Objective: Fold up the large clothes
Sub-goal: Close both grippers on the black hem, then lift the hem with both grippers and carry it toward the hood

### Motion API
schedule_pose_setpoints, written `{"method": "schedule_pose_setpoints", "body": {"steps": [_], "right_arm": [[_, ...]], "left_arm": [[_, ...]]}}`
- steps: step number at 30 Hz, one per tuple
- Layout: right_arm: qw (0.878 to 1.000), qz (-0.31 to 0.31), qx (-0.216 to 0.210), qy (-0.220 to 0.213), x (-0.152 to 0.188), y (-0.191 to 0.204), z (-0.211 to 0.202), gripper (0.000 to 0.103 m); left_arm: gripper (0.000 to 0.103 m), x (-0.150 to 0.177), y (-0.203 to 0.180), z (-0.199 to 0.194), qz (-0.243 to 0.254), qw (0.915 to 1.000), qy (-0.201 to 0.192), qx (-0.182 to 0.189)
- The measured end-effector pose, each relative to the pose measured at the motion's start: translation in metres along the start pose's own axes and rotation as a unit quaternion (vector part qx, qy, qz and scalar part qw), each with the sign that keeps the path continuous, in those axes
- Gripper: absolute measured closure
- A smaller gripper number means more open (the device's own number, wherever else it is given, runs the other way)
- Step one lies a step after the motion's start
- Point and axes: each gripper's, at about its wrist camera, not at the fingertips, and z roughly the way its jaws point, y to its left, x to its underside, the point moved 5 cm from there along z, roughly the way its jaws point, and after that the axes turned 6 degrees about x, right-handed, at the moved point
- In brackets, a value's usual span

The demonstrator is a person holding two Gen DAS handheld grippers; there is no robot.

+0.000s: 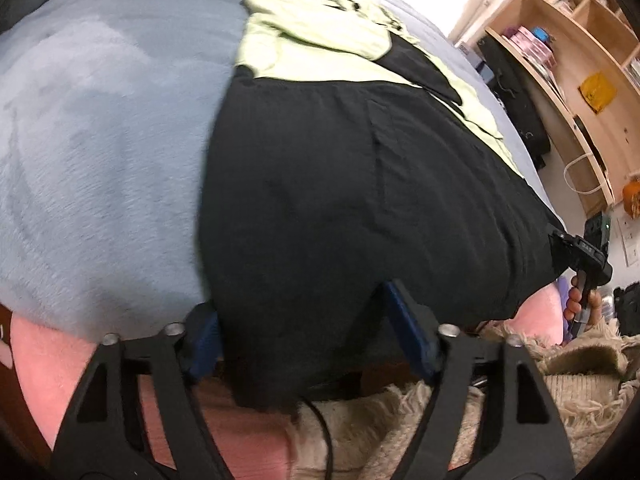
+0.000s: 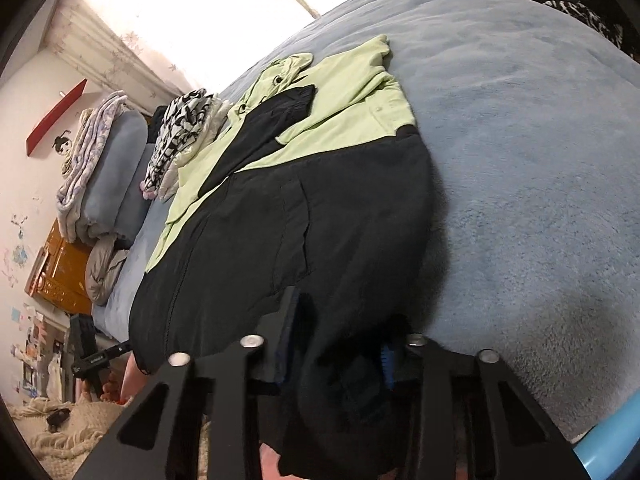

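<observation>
On the blue-grey blanket (image 1: 100, 128) I see the black and green jacket (image 1: 340, 184) spread flat. My left gripper (image 1: 304, 332) stands apart around its hem; my right gripper (image 2: 340, 344) is clamped on the hem.

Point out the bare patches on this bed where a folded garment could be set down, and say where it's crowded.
The widest bare stretch is the blue blanket on the side of the black and green jacket away from the shelves; the right wrist view shows it bare too. The head of the bed is crowded: folded bedding, patterned clothes. The near edge is taken by both grippers working the hem.
</observation>
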Motion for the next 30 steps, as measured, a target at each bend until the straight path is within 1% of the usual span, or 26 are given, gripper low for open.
{"method": "schedule_pose_setpoints", "body": {"steps": [2, 4, 5, 6, 8, 9, 11, 14, 17, 21, 25, 28, 30], "right_arm": [[1.0, 0.006, 0.0, -0.002, -0.002, 0.001, 0.0, 0.086], [1.0, 0.004, 0.006, -0.006, -0.001, 0.003, -0.003, 0.088], [1.0, 0.001, 0.009, -0.01, -0.002, 0.007, -0.005, 0.089], [1.0, -0.004, 0.009, -0.017, -0.004, 0.015, -0.007, 0.089], [0.999, -0.014, 0.003, -0.034, -0.005, 0.025, -0.022, 0.09], [0.999, -0.02, 0.002, -0.043, -0.007, 0.032, -0.028, 0.091], [0.997, -0.034, -0.001, -0.069, -0.01, 0.048, -0.045, 0.091], [0.995, -0.048, -0.004, -0.091, -0.011, 0.065, -0.069, 0.092], [0.993, -0.061, -0.006, -0.103, -0.01, 0.082, -0.09, 0.093], [0.991, -0.079, -0.005, -0.107, -0.001, 0.101, -0.117, 0.093], [0.994, -0.079, 0.0, -0.082, 0.012, 0.115, -0.135, 0.093], [0.995, -0.076, 0.01, -0.071, 0.017, 0.117, -0.144, 0.093], [0.996, -0.052, 0.003, -0.072, 0.011, 0.116, -0.143, 0.093]], "left_arm": [[0.037, -0.003, -0.005, 0.004, 0.007, 0.9999, -0.004, -0.006], [0.048, -0.006, -0.008, 0.005, 0.005, 0.9999, -0.013, -0.009], [0.068, -0.009, -0.01, 0.003, 0.004, 0.9997, -0.021, -0.01], [0.086, -0.011, -0.012, 0.002, 0.0, 0.9997, -0.025, -0.006], [0.099, -0.017, -0.017, -0.001, -0.009, 0.9994, -0.034, 0.005], [0.101, -0.02, -0.02, -0.003, -0.013, 0.999, -0.041, 0.01], [0.101, -0.026, -0.028, -0.013, -0.019, 0.9973, -0.067, 0.026], [0.102, -0.036, -0.038, -0.041, -0.031, 0.991, -0.118, 0.055], [0.102, -0.043, -0.045, -0.074, -0.043, 0.9839, -0.156, 0.075], [0.103, -0.041, -0.05, -0.114, -0.056, 0.9755, -0.191, 0.093], [0.103, -0.037, -0.051, -0.146, -0.065, 0.9731, -0.197, 0.1], [0.103, -0.045, -0.047, -0.164, -0.096, 0.9687, -0.197, 0.116], [0.103, -0.047, -0.045, -0.17, -0.107, 0.9676, -0.197, 0.116]]}}
